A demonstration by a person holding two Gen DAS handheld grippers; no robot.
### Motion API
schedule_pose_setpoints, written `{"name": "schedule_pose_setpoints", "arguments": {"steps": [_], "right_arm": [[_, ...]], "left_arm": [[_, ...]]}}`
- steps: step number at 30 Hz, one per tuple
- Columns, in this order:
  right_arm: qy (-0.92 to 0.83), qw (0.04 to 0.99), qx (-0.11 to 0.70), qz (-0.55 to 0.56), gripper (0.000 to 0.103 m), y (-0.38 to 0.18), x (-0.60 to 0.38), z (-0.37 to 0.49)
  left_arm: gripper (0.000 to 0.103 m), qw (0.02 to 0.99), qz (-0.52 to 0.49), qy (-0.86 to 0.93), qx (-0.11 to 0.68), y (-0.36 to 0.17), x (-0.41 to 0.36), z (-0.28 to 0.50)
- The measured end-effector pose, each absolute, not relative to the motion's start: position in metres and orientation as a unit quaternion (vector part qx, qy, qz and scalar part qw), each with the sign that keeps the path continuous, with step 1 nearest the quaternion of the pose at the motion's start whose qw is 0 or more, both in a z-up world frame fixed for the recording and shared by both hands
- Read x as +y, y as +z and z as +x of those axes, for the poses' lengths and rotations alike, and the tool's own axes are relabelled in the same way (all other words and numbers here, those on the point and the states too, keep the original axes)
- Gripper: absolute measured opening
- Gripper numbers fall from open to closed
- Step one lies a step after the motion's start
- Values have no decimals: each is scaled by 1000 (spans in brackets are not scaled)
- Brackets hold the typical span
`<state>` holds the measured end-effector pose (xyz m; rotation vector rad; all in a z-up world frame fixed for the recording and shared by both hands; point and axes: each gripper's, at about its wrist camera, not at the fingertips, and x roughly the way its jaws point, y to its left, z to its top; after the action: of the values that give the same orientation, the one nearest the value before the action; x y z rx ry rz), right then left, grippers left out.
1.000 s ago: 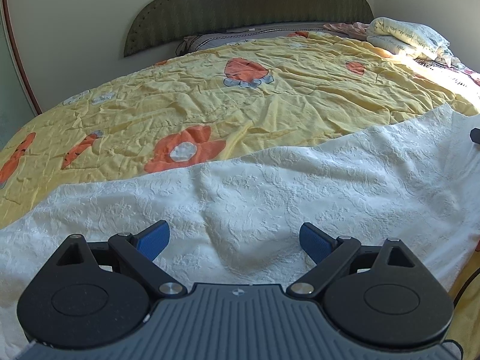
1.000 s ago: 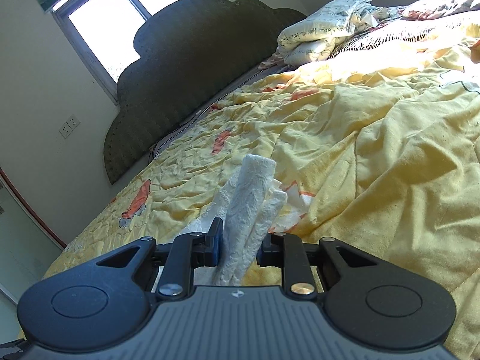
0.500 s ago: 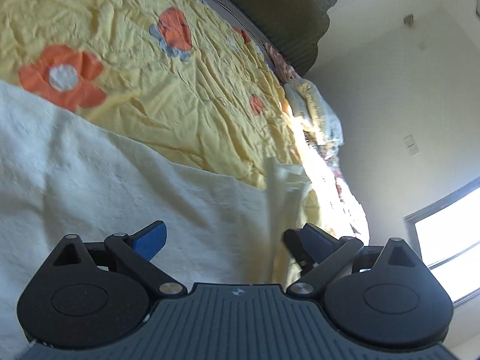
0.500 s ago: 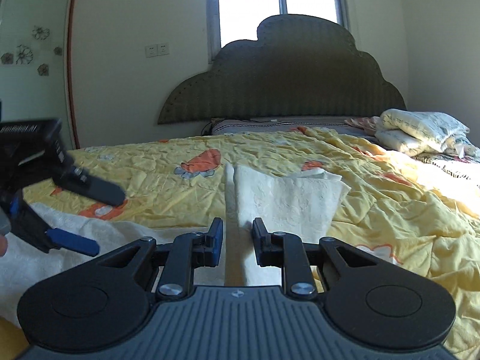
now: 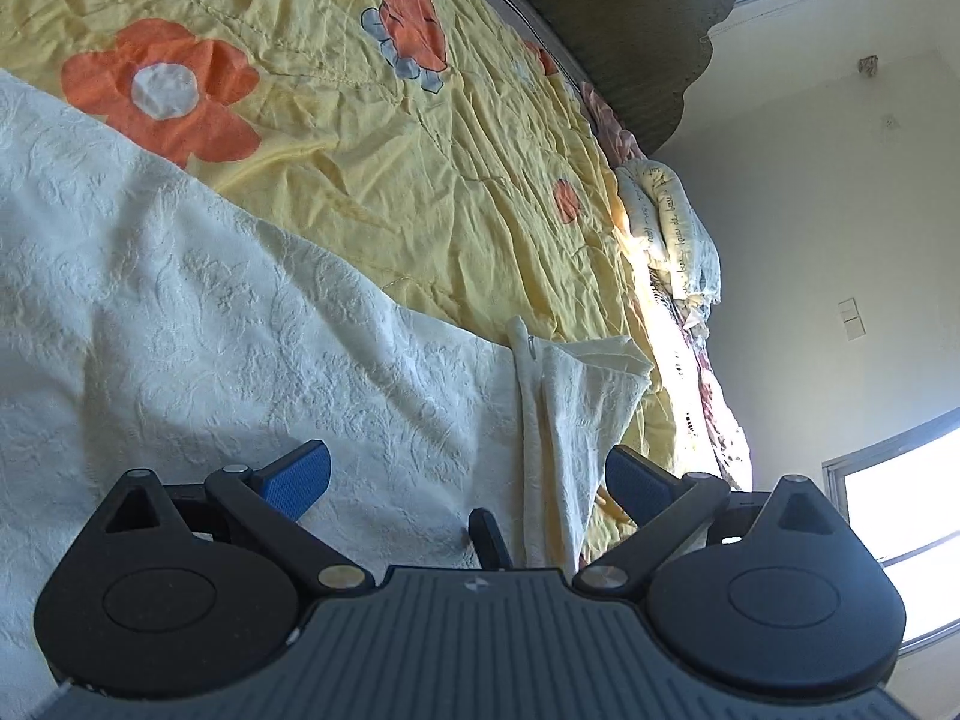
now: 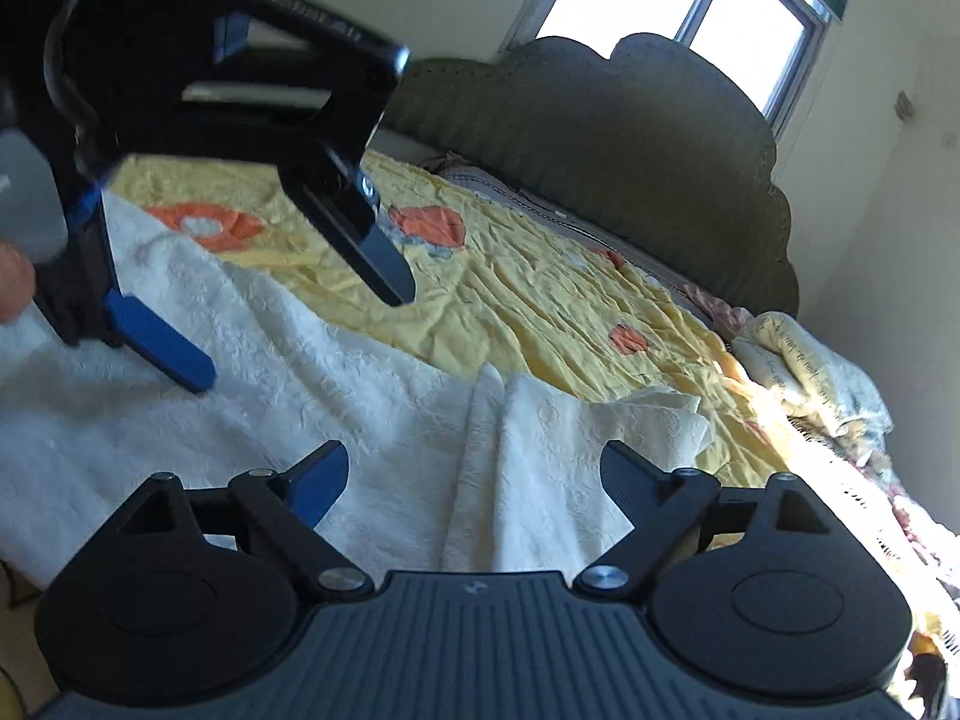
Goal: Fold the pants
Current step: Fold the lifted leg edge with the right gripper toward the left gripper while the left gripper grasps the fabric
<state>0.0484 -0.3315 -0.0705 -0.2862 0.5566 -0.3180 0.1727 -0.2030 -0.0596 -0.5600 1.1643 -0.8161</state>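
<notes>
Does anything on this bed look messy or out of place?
Slightly. The white pants lie spread across the yellow bedspread, but one end is folded back unevenly, with a corner sticking out askew. Nothing looks spilled or damaged.

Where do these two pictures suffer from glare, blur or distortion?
Left wrist view: sunlight overexposes the bright window and a strip of the yellow flowered quilt; fisheye bends the walls. Right wrist view: the black left gripper is motion-blurred; the upper window is blown out.
</notes>
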Motion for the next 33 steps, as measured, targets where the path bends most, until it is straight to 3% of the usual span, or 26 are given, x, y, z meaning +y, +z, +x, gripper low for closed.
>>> {"name": "schedule_pose_setpoints", "arguments": {"steps": [4,10,13,22,23,24,25,26,27,29,33], "right_arm": [[-244,922,278,-117,96,-80,-369,35],[-202,906,251,275,99,-100,-475,-35],[-171,887,193,384,100,-111,-498,-57],[-151,873,142,441,98,-118,-520,-45],[-159,870,139,446,94,-119,-524,-40],[-171,866,140,449,75,-120,-529,-36],[-181,860,149,454,40,-123,-534,-32],[-188,852,157,462,26,-126,-539,-30],[-189,840,157,483,18,-133,-545,-32],[-178,835,147,500,15,-136,-549,-37],[-185,904,152,353,11,-96,-517,-33]], "left_arm": [[99,739,-230,-366,517,-55,-189,167],[99,756,-211,-363,502,-55,-180,158],[99,764,-190,-366,496,-53,-182,154],[99,771,-175,-363,494,-53,-185,150],[99,771,-173,-362,494,-52,-185,150],[99,772,-171,-361,494,-52,-186,150],[99,773,-171,-360,494,-51,-186,150],[99,773,-172,-358,494,-51,-185,150],[99,774,-172,-357,493,-50,-184,150],[99,778,-173,-355,489,-47,-182,150],[99,760,-226,-385,472,-36,-171,153]]}}
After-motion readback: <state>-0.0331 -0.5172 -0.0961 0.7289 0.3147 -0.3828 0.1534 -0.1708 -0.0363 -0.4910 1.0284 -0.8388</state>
